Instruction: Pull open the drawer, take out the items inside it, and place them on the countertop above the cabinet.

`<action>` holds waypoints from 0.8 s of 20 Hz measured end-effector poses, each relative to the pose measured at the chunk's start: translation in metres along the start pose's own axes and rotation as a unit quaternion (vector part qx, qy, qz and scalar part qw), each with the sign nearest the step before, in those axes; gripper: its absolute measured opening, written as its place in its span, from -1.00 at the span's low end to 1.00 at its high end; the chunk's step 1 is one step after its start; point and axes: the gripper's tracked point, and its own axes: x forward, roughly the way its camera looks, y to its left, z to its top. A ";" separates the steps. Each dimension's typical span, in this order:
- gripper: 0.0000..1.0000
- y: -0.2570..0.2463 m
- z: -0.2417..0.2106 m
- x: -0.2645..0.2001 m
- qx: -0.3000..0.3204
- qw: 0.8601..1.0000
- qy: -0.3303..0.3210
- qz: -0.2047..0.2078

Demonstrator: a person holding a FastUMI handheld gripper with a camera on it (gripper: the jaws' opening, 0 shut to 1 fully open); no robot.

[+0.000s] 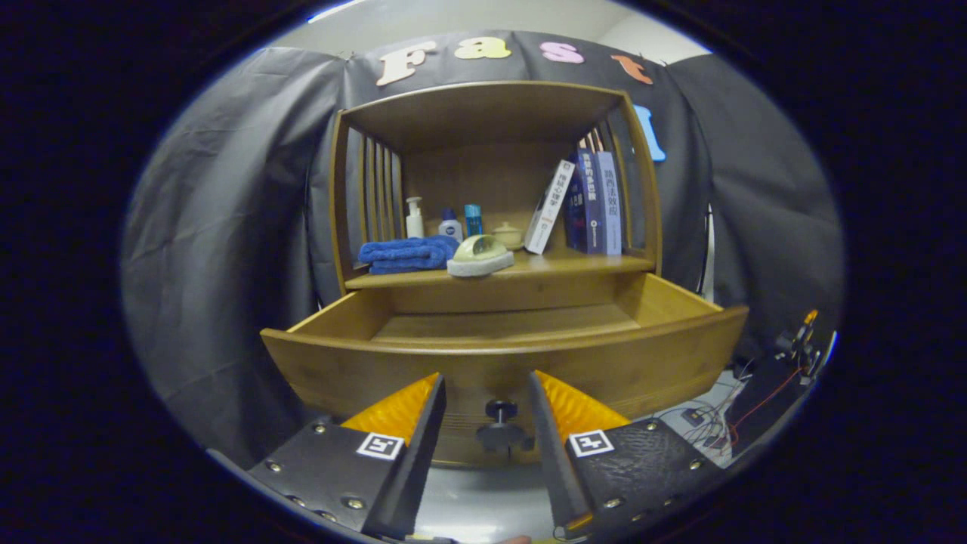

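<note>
Directly ahead of the claw [487,397] stands a wooden cabinet [495,113] with its drawer [498,359] pulled out toward the camera. Claw fingers are spread apart and grip nothing; the drawer's dark round knob [501,410] sits in the gap between the two tips, touching neither. Visible part of the drawer floor appears bare, though the front panel hides its nearest strip. Above the drawer, the desk [589,264] carries the items: a folded blue towel [406,253] at the left, a pale green and white brush-like object [480,255] at the front edge beside the towel, and behind them a white pump bottle [414,219], a small white bottle [450,226], a blue bottle [473,220] and a small lidded pot [508,233]. Several books [593,200] lean at the right end. Cables [718,423] lie on the floor beyond the drawer's right corner.
</note>
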 end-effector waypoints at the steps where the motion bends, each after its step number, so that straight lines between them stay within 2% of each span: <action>1: 0.30 -0.001 -0.004 0.004 0.001 1.000 0.001 0.002; 6: 0.30 0.002 -0.012 0.025 0.012 1.000 -0.005 0.024; 10: 0.31 0.000 -0.007 0.024 0.025 0.999 -0.025 0.026; 16: 0.31 -0.009 -0.005 0.034 0.019 0.999 -0.035 -0.001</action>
